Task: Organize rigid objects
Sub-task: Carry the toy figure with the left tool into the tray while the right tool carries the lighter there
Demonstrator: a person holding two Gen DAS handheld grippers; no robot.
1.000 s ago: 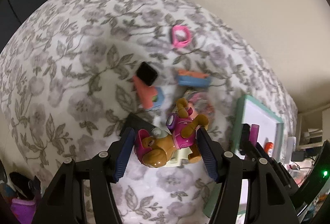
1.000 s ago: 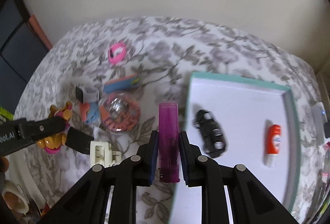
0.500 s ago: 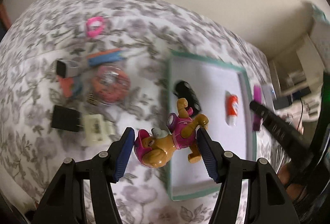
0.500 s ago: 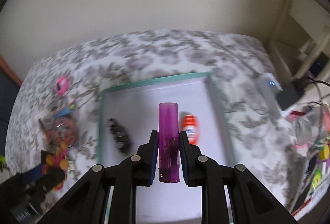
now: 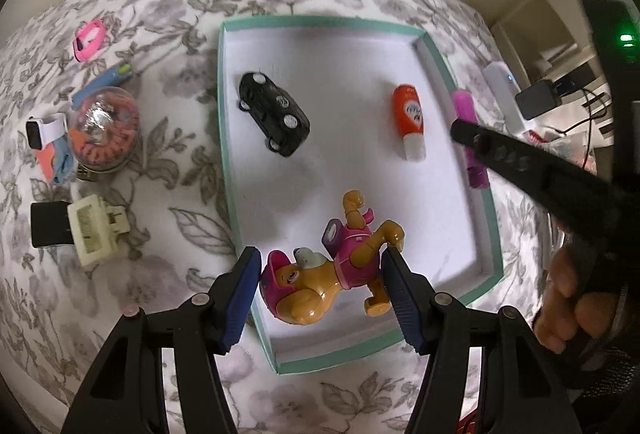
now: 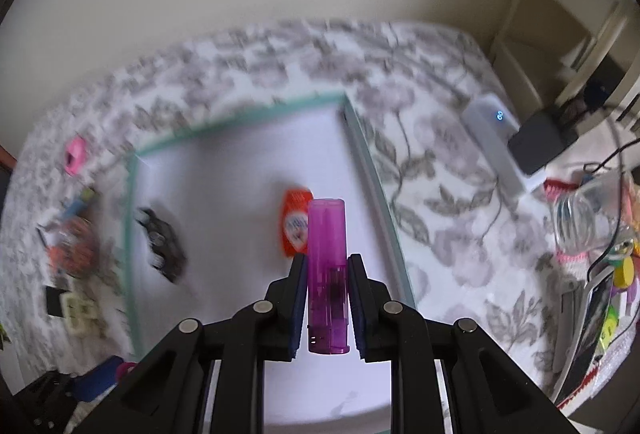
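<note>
L gripper (image 5: 320,282): clamped on toy pup figure (image 5: 320,274), blue pads on head side and leg side; held over near end of tray.
Toy pup: brown dog w/ pink helmet + pink vest, lying sideways betw. pads; contact w/ tray floor can't tell.
R gripper (image 6: 327,308): clenched on purple lighter (image 6: 327,274), pads on both flat sides, lighter upright along fingers, top sticking out past tips.
Purple lighter: over tray, toward right wall; in L wrist view seen at tray's right rim (image 5: 470,138), partly behind R gripper finger.
Tray (image 5: 224,138): shallow, teal rim, white floor, on floral bedspread (image 5: 180,218).
Black toy car (image 5: 274,118): inside tray, far-left part, diagonal, on its wheels.
Orange tube (image 5: 409,120): inside tray, right side, white cap toward camera; well apart from car. In R wrist view just behind lighter (image 6: 294,222).
Outside tray, left on bedspread: pink ring-like item (image 5: 90,40); blue/orange pen-like item (image 5: 102,84); clear dome w/ orange contents (image 5: 104,132); white smartwatch (image 5: 44,128) beside dome; cream plastic connector (image 5: 96,230) touching black block (image 5: 50,228).
Right of tray: white power bank (image 6: 494,142) w/ lit digits, black adapter (image 6: 538,142) next to it.
R wrist view: blurred on left half, details there unclear.
</note>
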